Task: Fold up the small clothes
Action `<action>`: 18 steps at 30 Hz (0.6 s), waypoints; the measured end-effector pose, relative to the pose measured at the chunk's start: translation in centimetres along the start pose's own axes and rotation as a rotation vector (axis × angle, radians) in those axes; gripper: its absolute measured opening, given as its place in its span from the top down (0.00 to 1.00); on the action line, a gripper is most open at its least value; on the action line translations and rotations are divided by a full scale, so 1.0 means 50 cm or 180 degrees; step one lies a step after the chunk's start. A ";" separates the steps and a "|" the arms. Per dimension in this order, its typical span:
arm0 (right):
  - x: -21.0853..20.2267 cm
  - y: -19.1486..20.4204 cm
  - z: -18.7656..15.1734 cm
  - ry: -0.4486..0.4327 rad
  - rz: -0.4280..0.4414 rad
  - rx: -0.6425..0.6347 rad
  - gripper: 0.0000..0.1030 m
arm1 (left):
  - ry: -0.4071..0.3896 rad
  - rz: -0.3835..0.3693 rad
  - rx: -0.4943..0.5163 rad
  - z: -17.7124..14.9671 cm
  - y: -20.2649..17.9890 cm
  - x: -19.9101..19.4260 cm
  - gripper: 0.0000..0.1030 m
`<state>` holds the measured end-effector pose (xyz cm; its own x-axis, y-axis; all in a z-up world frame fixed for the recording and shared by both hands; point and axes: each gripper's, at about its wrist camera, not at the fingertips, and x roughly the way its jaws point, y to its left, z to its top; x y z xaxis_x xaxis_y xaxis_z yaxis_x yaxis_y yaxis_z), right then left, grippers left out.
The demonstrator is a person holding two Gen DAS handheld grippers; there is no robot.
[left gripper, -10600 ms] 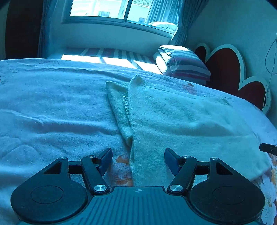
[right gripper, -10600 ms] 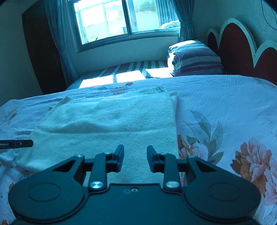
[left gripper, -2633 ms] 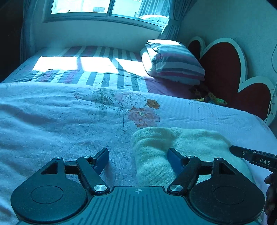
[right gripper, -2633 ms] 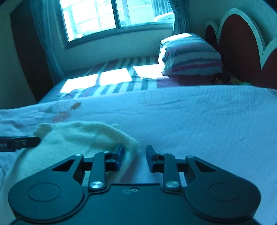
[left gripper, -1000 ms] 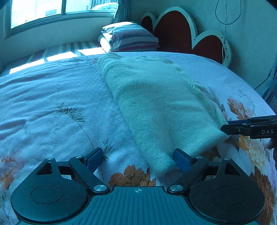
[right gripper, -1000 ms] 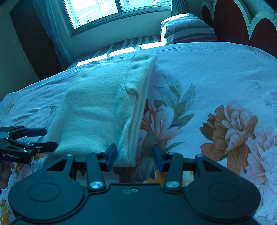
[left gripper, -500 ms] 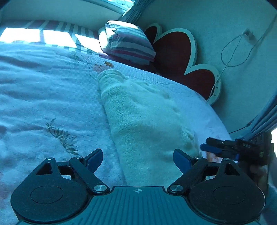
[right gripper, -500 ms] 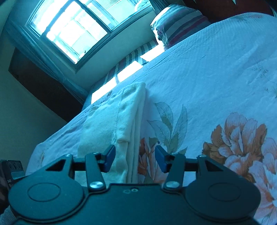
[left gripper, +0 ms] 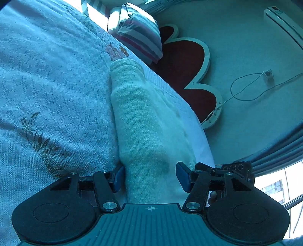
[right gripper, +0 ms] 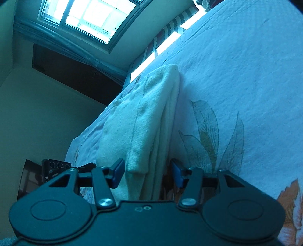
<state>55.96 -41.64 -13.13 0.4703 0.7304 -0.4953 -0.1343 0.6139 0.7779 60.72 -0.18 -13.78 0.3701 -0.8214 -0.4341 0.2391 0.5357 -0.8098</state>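
Observation:
A pale folded knit garment (left gripper: 145, 121) lies as a long narrow bundle on the floral bedspread (left gripper: 47, 79). My left gripper (left gripper: 150, 177) is open, its blue pads either side of the bundle's near left end; the view is tilted. My right gripper (right gripper: 147, 173) is open, its pads astride the layered near right end of the garment (right gripper: 151, 117). The garment's near edge is hidden under both gripper bodies. The other gripper shows at the edge of each view: the right one (left gripper: 233, 168) and the left one (right gripper: 56, 168).
A striped pillow (left gripper: 140, 36) and a red heart-shaped headboard (left gripper: 187, 75) stand at the head of the bed. A cable (left gripper: 246, 89) hangs on the wall. A window (right gripper: 89, 17) and dark curtain are beyond the bed's far side.
Both grippers have rolled sideways and moved in closer to the garment's near ends. The left jaws have narrowed around the bundle; the right jaws have opened wider.

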 end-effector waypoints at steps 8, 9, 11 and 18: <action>0.022 0.005 0.030 0.0049 0.0153 -0.0013 0.44 | -0.0050 0.0102 -0.0027 0.025 -0.004 0.003 0.44; 0.020 0.005 0.031 0.0058 0.0153 -0.0027 0.45 | -0.0066 0.0089 -0.0056 0.026 -0.002 0.003 0.44; 0.015 0.000 0.030 0.0084 0.0183 -0.0036 0.46 | -0.0085 0.0049 -0.0069 0.032 0.004 0.007 0.44; 0.033 -0.002 0.046 0.0105 0.0246 -0.0036 0.47 | -0.0009 0.0020 0.0079 0.055 -0.001 0.024 0.44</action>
<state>58.75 -41.21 -13.14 0.4291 0.7852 -0.4464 -0.1790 0.5584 0.8100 63.63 -0.66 -13.17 0.3740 -0.8175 -0.4379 0.2591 0.5455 -0.7970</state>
